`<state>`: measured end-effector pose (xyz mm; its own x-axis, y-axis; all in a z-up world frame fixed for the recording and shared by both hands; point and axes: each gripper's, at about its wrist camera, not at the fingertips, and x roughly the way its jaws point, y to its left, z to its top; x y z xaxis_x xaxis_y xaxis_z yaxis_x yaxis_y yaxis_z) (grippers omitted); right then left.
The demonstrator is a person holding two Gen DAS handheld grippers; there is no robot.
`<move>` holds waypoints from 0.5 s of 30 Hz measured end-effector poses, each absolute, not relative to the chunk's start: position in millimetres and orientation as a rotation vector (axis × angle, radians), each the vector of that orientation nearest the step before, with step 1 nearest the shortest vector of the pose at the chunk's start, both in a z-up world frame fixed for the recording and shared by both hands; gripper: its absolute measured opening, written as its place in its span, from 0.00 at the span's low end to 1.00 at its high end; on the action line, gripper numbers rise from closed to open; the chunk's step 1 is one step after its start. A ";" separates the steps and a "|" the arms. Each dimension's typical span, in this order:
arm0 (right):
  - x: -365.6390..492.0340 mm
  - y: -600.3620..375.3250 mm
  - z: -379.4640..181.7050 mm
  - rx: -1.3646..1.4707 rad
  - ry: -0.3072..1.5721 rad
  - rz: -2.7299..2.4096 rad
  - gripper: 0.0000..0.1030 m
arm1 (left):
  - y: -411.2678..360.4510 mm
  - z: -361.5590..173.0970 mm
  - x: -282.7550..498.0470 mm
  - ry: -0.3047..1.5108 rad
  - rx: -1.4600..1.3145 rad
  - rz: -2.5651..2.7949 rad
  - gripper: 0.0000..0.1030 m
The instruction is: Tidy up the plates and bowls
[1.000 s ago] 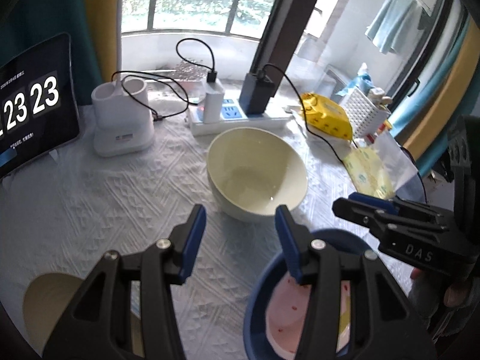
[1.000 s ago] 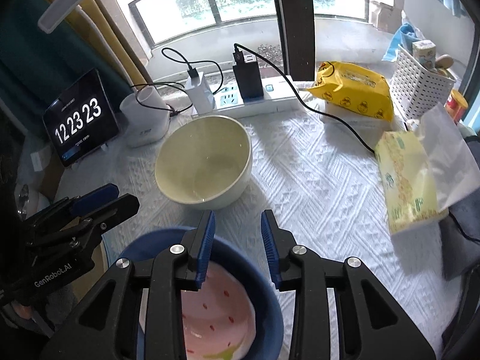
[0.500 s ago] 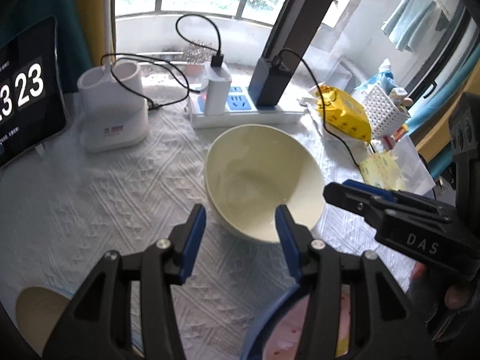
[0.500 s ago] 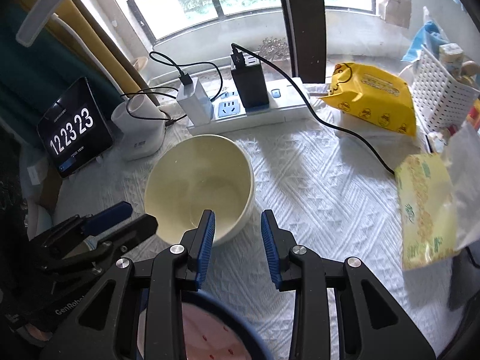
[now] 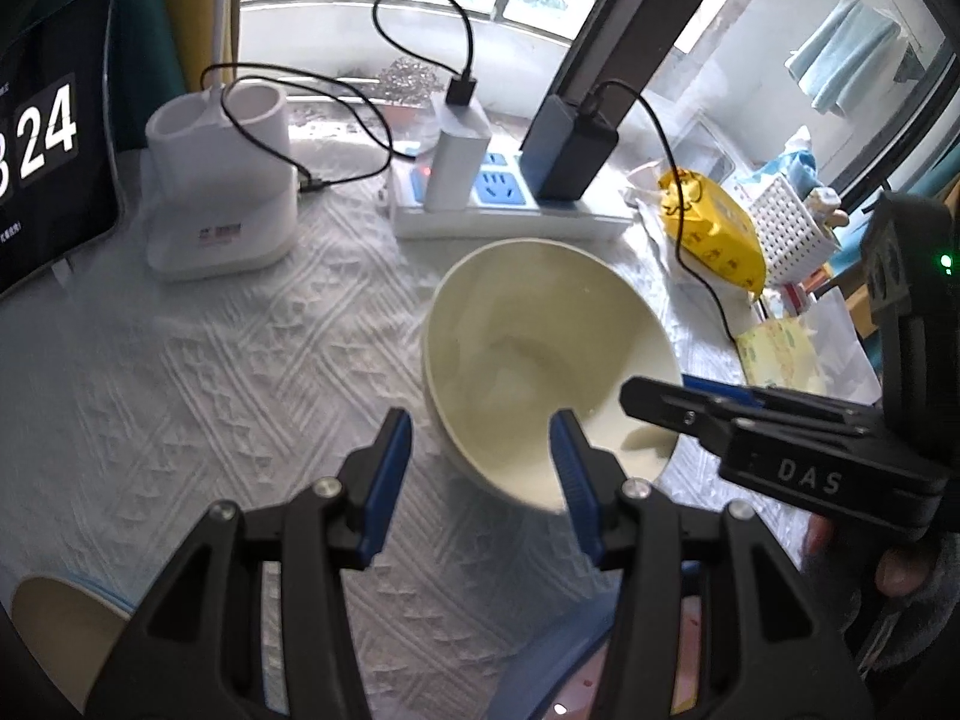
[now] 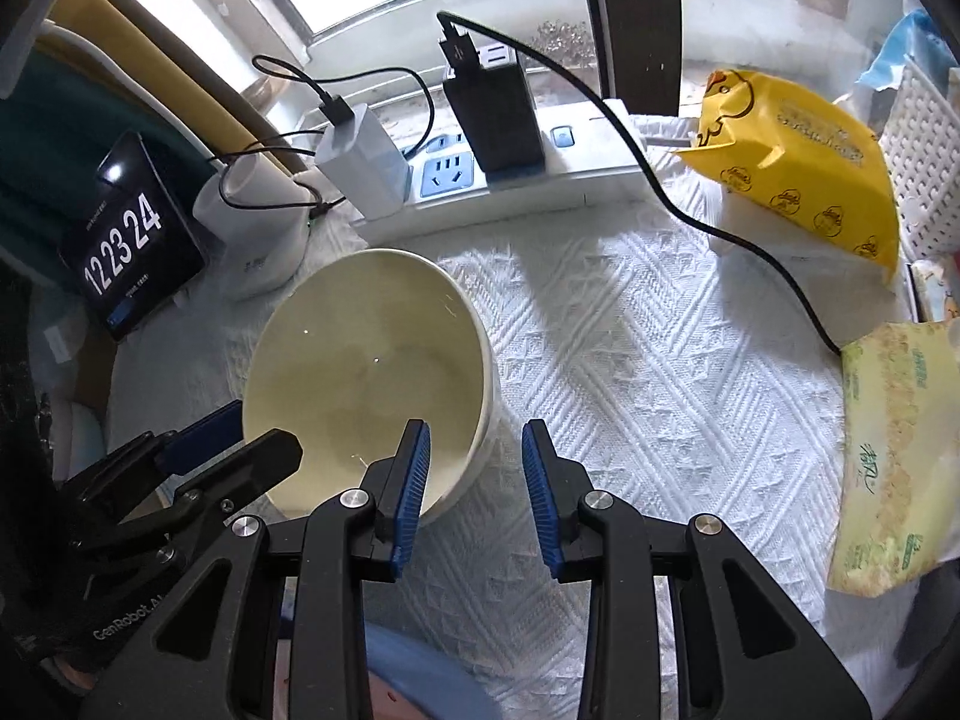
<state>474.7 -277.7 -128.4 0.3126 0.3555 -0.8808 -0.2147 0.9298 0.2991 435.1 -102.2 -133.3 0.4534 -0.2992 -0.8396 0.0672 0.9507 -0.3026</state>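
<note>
Cream bowl (image 6: 366, 378): upright on white cloth (image 6: 630, 360), near power strip (image 6: 498, 192). Left gripper (image 5: 480, 456) and right gripper (image 6: 474, 474): jaws apart, straddling opposite rims (contact unclear). Cloth right of bowl bare.

Three bowls are counted: one cream bowl (image 5: 528, 360), one blue bowl (image 5: 540, 669) (holding one pink dish (image 5: 684, 660)), one tan bowl (image 5: 60, 630). Two chargers (image 6: 366, 162) are seen.

You see a cream bowl (image 6: 366, 372) mid-frame on a white chevron-embossed tablecloth (image 6: 648, 396), with a yellow duck-printed pack (image 6: 792, 162) upper right.
</note>
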 end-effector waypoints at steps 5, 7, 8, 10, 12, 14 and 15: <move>478.5 -273.8 -134.2 0.125 1.227 0.395 0.33 | -104.9 -135.0 437.5 1.097 -0.216 -0.241 0.47; 478.3 -271.0 -135.7 0.120 1.237 0.404 0.31 | -106.9 -138.8 440.0 1.117 -0.223 -0.256 0.46; 478.4 -270.4 -136.4 0.117 1.238 0.409 0.29 | -107.7 -140.7 441.3 1.128 -0.228 -0.269 0.45; 478.2 -266.8 -136.2 0.099 1.234 0.415 0.27 | -107.3 -141.4 442.5 1.131 -0.233 -0.269 0.44; 477.8 -264.4 -136.3 0.079 1.231 0.409 0.27 | -107.4 -141.1 442.3 1.132 -0.231 -0.270 0.44; 477.7 -261.5 -137.0 0.062 1.229 0.405 0.27 | -108.7 -141.3 442.1 1.130 -0.221 -0.271 0.44; 477.5 -260.9 -137.1 0.055 1.227 0.404 0.27 | -109.2 -141.2 442.1 1.130 -0.218 -0.271 0.44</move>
